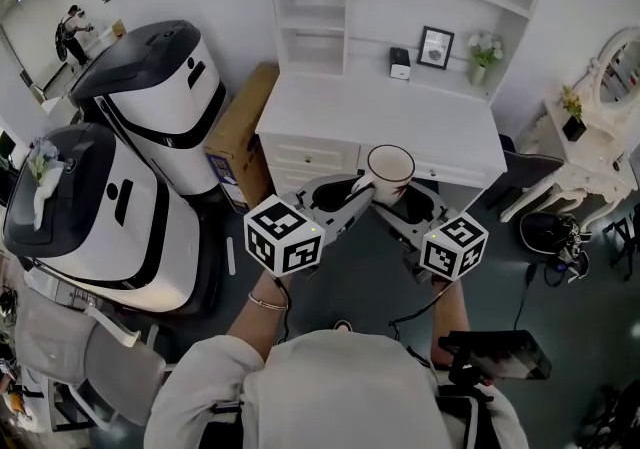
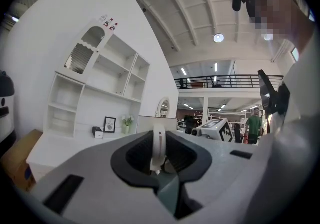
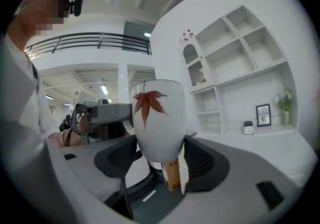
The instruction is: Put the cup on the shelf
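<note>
Cup (image 1: 390, 168) was off the surface (image 1: 380, 117), held in the air just in front of its front edge, upright, mouth up, empty as far as the head view showed.

Two grips on it at once:
- Left hand-held gripper (image 1: 354, 199) was pinched together on the handle (image 2: 158, 147). Its own view showed the thin white loop standing between the jaws.
- Right hand-held gripper (image 1: 400, 197) was closed round the cup's lower body. Its view showed the leaf-printed wall rising from between the pads, both apparently touching it. A brown label (image 3: 172, 175) hung under the base.

Reading of the double hold: a pinch on the handle alone would likely let the cup swing or tip, so the second grip low on the body steadied it. It could equally be a pass from one hand to the other (nothing here settled which).

Shelf (image 1: 315, 37) stood at the back edge of the surface. It had open compartments over the back left corner and a ledge running toward the back right corner. The ledge carried a small box (image 1: 400, 64), a framed picture (image 1: 435, 47) and a flower vase (image 1: 483, 57), all well apart from the cup.

Judgement: placing not yet begun. The empty compartments looked the easiest target, since the ledge items crowded its right half. The cup would need lifting over the whole depth of the surface, kept level
</note>
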Available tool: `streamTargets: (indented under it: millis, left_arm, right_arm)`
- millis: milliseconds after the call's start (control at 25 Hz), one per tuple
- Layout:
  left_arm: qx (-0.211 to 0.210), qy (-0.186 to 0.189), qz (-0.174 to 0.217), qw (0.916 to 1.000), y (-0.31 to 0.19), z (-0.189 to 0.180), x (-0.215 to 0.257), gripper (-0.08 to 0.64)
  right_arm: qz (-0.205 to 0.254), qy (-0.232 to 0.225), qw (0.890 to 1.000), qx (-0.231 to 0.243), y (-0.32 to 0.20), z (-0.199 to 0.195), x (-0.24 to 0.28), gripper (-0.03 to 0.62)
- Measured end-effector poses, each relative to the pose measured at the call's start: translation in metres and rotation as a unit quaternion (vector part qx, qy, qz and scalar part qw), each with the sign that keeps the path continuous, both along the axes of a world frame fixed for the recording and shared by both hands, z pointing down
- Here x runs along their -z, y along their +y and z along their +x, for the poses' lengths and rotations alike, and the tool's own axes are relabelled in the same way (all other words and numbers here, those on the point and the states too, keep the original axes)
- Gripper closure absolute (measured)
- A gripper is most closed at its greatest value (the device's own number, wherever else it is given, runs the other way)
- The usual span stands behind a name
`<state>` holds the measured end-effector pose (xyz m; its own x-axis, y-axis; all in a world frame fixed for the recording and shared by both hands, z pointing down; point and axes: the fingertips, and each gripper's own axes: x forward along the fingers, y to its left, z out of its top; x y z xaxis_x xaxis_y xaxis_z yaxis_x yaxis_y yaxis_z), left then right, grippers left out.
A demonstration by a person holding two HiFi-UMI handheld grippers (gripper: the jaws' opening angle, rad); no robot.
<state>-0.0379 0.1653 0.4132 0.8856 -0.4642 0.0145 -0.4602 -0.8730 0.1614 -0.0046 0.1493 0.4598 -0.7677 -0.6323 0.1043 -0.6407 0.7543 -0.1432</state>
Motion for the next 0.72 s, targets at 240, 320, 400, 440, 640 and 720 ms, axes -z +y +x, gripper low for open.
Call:
streamTargets:
  millis: [240,320,400,440,640,720]
  left_arm:
    - [0.004,0.003,0.0,1.0,-0.034,0.016,0.001,0.492]
    - [0.005,0.001,0.002,1.0,-0.044,0.019,0.001,0.492]
    - [0.006,0.002,0.003,1.0,-0.055,0.023,0.002,0.492]
    - [0.006,0.003,0.003,1.0,-0.061,0.026,0.003,0.492]
    - [0.001,0.008,-0.005,1.0,-0.081,0.039,0.0,0.492]
    - [-0.001,0.007,-0.008,0.9999,-0.088,0.044,-0.002,0.492]
  right_arm:
    - [0.002,0.004,1.0,0.005,-0.034,0.016,0.001,0.291]
    - [0.003,0.003,1.0,0.006,-0.045,0.019,0.001,0.291]
    - [0.006,0.002,1.0,0.006,-0.056,0.023,0.002,0.291]
    - [0.007,0.002,1.0,0.006,-0.061,0.026,0.003,0.291]
    - [0.004,0.006,1.0,0.002,-0.081,0.039,0.002,0.291]
    - [0.002,0.005,1.0,0.001,-0.087,0.045,0.0,0.291]
